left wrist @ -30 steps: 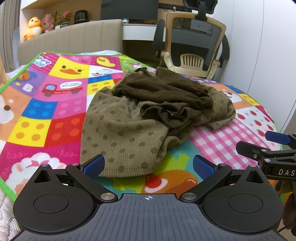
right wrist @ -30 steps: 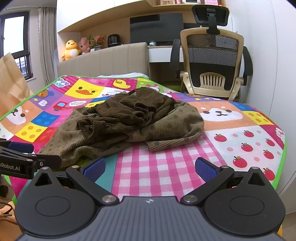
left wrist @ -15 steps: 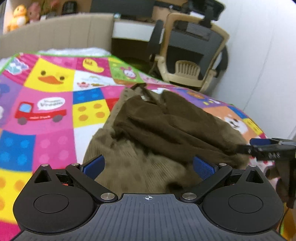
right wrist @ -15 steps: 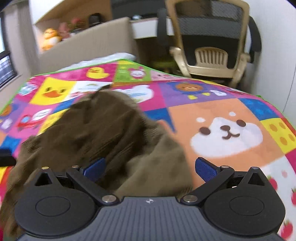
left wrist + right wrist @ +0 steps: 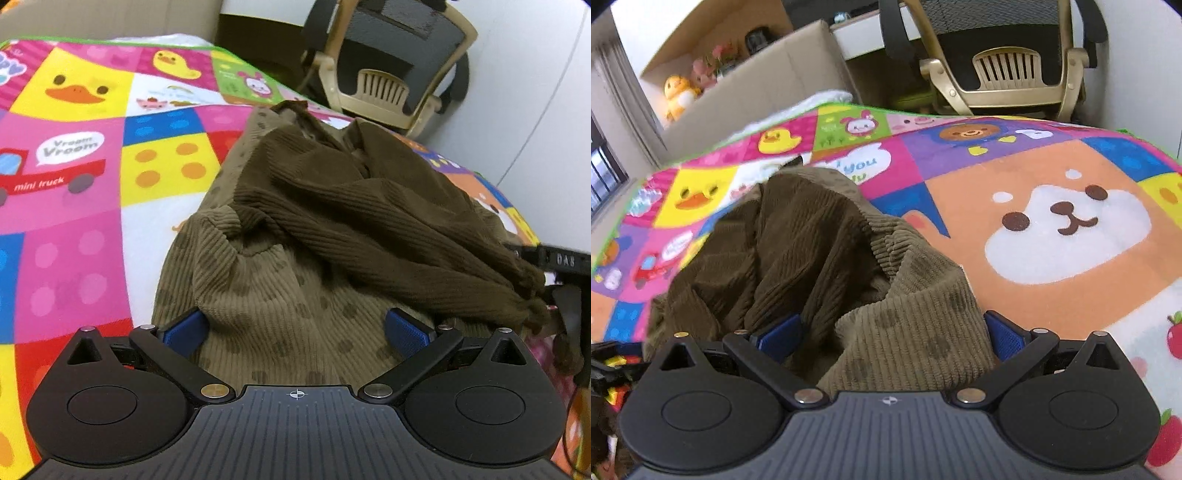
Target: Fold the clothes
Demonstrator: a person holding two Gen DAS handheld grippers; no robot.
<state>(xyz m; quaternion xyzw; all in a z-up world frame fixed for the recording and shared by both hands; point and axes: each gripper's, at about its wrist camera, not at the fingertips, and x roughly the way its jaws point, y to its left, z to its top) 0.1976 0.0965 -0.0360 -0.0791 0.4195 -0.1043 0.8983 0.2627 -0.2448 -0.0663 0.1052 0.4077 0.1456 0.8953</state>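
With the brown corduroy garment (image 5: 332,236) lying crumpled on the play mat (image 5: 74,192), you are bringing left gripper (image 5: 295,328) and right gripper (image 5: 890,334), both wide open and empty, over folds at twelve o'clock, so be pinching one layer only.

Evenly and softly lit indoors, without glare or hard shadows; strong fisheye bending at the edges, slight motion blur on the chair (image 5: 388,62) and shelf toys (image 5: 677,94), dark vignetted corners.
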